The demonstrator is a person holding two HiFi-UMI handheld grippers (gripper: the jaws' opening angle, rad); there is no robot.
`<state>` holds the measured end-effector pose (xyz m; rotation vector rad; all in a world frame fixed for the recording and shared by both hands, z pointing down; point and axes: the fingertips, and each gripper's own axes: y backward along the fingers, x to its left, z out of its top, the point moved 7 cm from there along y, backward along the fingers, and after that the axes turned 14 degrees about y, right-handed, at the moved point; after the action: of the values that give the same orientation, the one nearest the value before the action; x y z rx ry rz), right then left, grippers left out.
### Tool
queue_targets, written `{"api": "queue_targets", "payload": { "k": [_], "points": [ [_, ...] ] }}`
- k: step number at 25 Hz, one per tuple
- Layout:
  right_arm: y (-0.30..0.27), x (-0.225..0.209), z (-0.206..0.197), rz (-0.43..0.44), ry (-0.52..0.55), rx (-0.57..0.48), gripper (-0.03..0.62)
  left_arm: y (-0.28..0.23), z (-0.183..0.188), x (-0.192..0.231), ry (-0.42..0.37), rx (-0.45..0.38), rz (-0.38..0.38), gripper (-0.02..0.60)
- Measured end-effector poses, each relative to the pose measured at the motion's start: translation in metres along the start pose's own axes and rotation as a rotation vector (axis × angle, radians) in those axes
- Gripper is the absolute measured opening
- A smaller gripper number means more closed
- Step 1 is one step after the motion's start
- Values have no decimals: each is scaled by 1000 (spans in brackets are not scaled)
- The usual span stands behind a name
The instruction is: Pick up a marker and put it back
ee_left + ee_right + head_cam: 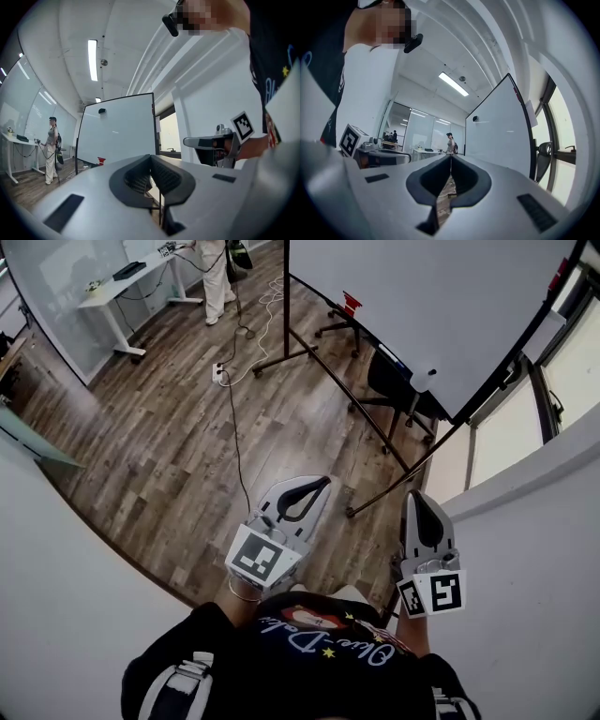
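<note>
Marker could not be made out; probably light, stiff and slick, best pinched mid-barrel. Left gripper (324, 482) and right gripper (413, 496) were closed and empty, with the whiteboard (422, 296) ahead of them.

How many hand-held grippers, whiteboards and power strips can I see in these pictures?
Hand-held grippers: 2, the left hand-held gripper and the right hand-held gripper
Whiteboard: 1
Power strip: 1
Total: 4
</note>
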<state>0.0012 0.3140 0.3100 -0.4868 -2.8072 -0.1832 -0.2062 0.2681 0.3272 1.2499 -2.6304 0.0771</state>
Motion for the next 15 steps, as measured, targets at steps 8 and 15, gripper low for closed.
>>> {"api": "queue_targets", "payload": {
  "k": [8,15],
  "points": [
    [1,6,-1,3,12,27,2,13,-5,4,25,-11,22,3],
    [-26,-5,-8,40,-2,-10,2,13,-1,23,-1,-22,103,3]
  ]
}}
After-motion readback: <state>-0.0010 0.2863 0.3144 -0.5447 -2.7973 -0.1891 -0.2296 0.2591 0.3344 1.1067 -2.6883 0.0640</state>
